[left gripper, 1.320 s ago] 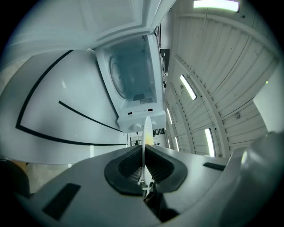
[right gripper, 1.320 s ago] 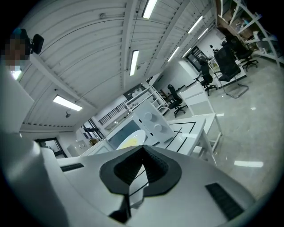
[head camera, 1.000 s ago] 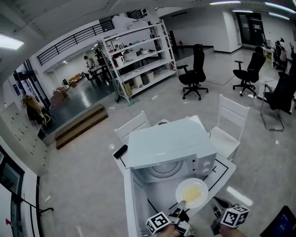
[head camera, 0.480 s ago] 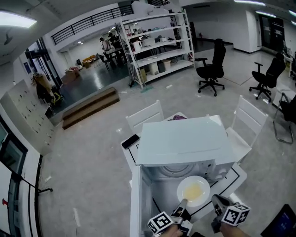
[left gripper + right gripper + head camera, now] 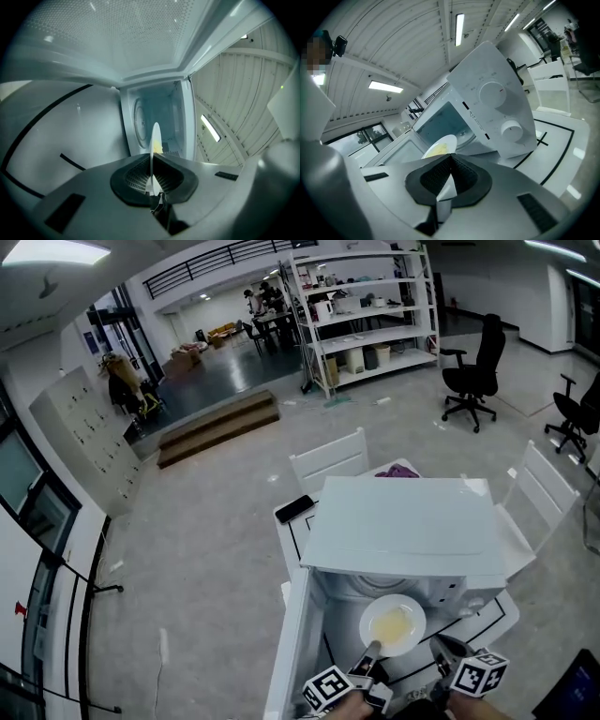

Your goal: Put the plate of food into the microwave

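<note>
A white plate [image 5: 392, 624] with yellow food hangs level just in front of the white microwave's [image 5: 403, 521] open cavity. My left gripper [image 5: 372, 650] is shut on the plate's near rim. In the left gripper view the plate [image 5: 154, 138] shows edge-on between the pads, with the cavity and its turntable [image 5: 140, 119] straight ahead. The microwave door [image 5: 295, 643] stands swung open at the left. My right gripper [image 5: 445, 649] hovers to the right of the plate, its tips together on nothing. Its own view shows the plate [image 5: 439, 146] and the control panel [image 5: 497, 108].
The microwave sits on a white table [image 5: 487, 610] marked with black lines. A black phone [image 5: 295, 508] lies at the table's far left corner, and a purple item [image 5: 398, 472] behind the microwave. White chairs [image 5: 328, 457] stand around the table.
Both grippers and the plate have moved toward the microwave's opening; the plate now sits right under the top's front edge. The left grip on the plate is unchanged.
</note>
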Available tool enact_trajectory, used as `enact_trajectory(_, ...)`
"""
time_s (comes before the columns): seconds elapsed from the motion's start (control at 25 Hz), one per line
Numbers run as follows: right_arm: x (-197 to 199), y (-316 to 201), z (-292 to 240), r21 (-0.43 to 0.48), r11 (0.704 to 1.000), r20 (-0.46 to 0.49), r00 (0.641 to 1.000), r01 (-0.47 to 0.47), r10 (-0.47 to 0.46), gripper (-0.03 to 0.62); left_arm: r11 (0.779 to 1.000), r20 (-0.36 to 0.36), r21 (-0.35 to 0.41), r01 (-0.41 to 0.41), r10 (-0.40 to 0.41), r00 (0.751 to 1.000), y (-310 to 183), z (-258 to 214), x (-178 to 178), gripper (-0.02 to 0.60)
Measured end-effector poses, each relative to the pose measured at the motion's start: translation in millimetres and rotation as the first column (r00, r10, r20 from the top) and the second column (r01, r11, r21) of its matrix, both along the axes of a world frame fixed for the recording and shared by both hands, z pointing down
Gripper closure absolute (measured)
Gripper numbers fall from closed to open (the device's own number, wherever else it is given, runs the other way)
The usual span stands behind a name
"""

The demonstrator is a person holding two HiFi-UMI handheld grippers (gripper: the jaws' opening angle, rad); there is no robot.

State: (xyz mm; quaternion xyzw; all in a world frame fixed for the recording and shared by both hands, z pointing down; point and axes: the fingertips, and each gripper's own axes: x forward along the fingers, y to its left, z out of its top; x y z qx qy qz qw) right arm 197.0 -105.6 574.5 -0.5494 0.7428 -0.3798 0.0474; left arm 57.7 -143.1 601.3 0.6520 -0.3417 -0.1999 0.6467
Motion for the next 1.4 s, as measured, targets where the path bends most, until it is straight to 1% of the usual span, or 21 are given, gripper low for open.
enact_trajectory(0.24, -5.6, -18.8, 3.8, -0.009, 0.991, -0.009, 0.991, 0.133, -0.133, 0.594, 0.995, 0.027, -0.016, 0.103, -0.103, 0.994, -19.0, 8.6, -3.3, 0.565)
enact_trajectory(0.44, -7.1, -31.2, 10.8, -0.015, 0.981, -0.005, 0.981, 0.191, -0.191, 0.594, 0.989, 0.043, -0.034, 0.146, -0.144, 0.989, -31.4, 16.5, 0.3, 0.565)
enact_trajectory(0.64, -10.9, -39.4, 21.9, -0.026, 0.974, -0.002, 0.974, 0.227, -0.227, 0.594, 0.982, 0.057, -0.051, 0.185, -0.182, 0.982, -39.2, 26.3, -1.5, 0.565)
enact_trajectory(0.96, -15.2, -43.4, 33.5, -0.051, 0.964, 0.005, 0.965, 0.262, -0.262, 0.594, 0.973, 0.069, -0.083, 0.214, -0.209, 0.976, -49.7, 35.4, 1.1, 0.565)
enact_trajectory(1.4, -8.2, -48.5, 37.8, -0.055, 0.963, 0.013, 0.965, 0.263, -0.263, 0.594, 0.960, 0.086, -0.113, 0.255, -0.246, 0.965, -67.7, 47.8, 1.7, 0.565)
